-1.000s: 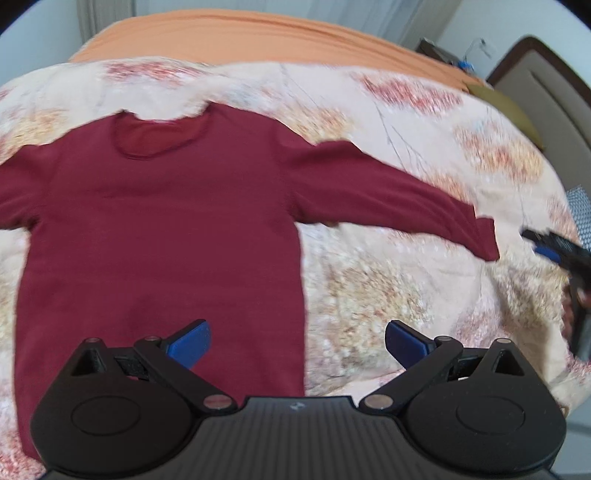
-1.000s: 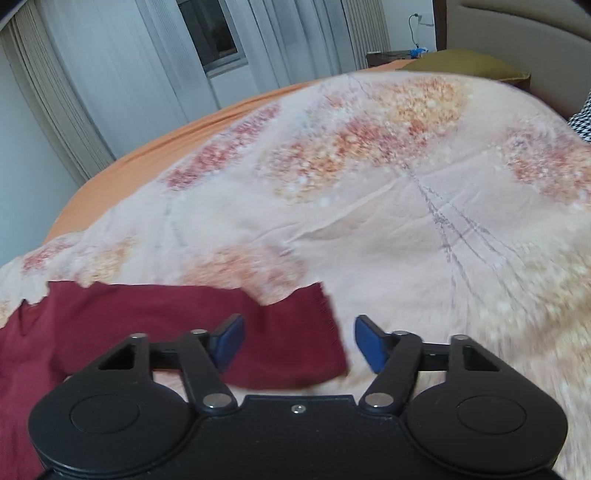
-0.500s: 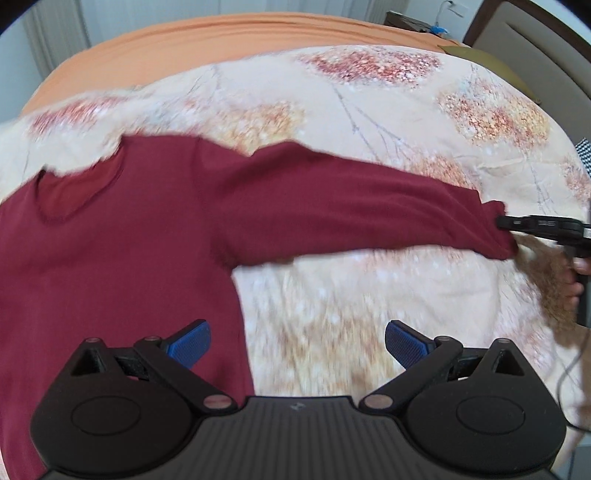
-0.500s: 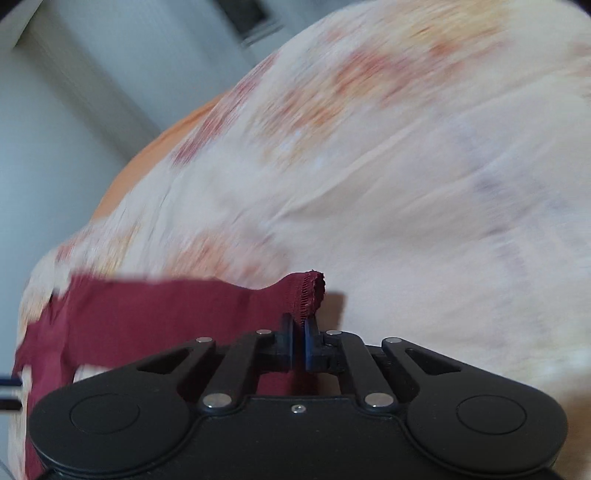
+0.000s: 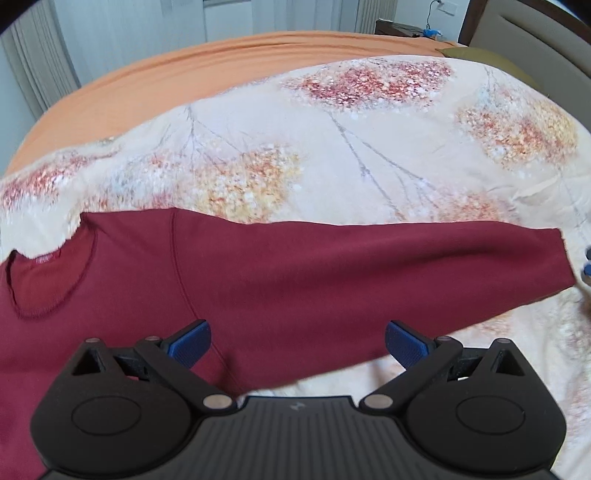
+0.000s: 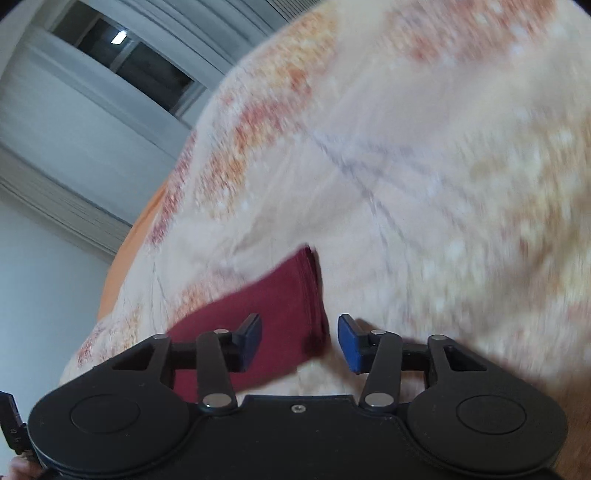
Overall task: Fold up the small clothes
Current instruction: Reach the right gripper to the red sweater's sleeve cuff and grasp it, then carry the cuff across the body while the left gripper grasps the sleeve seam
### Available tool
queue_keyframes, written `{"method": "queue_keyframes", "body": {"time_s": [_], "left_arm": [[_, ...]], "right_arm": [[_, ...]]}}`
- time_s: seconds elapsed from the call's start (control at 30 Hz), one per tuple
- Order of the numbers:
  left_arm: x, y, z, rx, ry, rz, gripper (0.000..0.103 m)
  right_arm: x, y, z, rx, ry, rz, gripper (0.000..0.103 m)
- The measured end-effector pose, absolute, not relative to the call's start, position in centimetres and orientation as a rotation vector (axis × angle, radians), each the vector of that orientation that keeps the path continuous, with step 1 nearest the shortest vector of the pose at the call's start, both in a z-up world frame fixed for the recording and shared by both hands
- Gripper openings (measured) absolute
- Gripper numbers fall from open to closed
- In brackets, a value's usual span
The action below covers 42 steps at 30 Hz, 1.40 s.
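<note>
A dark red long-sleeved top (image 5: 258,280) lies flat on the floral bedspread (image 5: 332,155), with its neckline (image 5: 48,284) at the left and its right sleeve stretched straight out to the right. My left gripper (image 5: 297,345) is open and empty, hovering over the armpit where the sleeve joins the body. My right gripper (image 6: 299,341) is open, just above the sleeve cuff (image 6: 295,295), which lies flat between its fingertips and is free of them. Blue pads of the right gripper (image 5: 587,264) show at the right edge of the left wrist view, just past the cuff.
An orange sheet (image 5: 184,77) covers the far side of the bed. A padded headboard (image 5: 532,33) and an olive pillow (image 5: 480,55) are at the far right. Curtains and a window (image 6: 122,62) stand beyond the bed.
The right gripper closed on the sleeve cuff, pulled the sleeve out straight, then opened and let it go. The left gripper moved right from the shirt's body to the armpit.
</note>
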<state>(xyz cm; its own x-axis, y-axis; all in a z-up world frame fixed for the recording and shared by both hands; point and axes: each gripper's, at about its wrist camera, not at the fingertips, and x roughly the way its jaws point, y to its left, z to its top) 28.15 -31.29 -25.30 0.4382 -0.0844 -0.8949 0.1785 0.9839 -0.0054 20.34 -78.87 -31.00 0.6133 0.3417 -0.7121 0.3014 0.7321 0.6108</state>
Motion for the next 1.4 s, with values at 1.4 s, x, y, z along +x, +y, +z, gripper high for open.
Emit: {"method": "queue_keyframes", "body": {"time_s": [1.4], "left_arm": [[29.8,-18.9,-28.2,-0.269,1.119,-0.408,0.066]], "right_arm": [[16.3,-49.8,-24.5,0.234,0.958,0.367,0.036]]}}
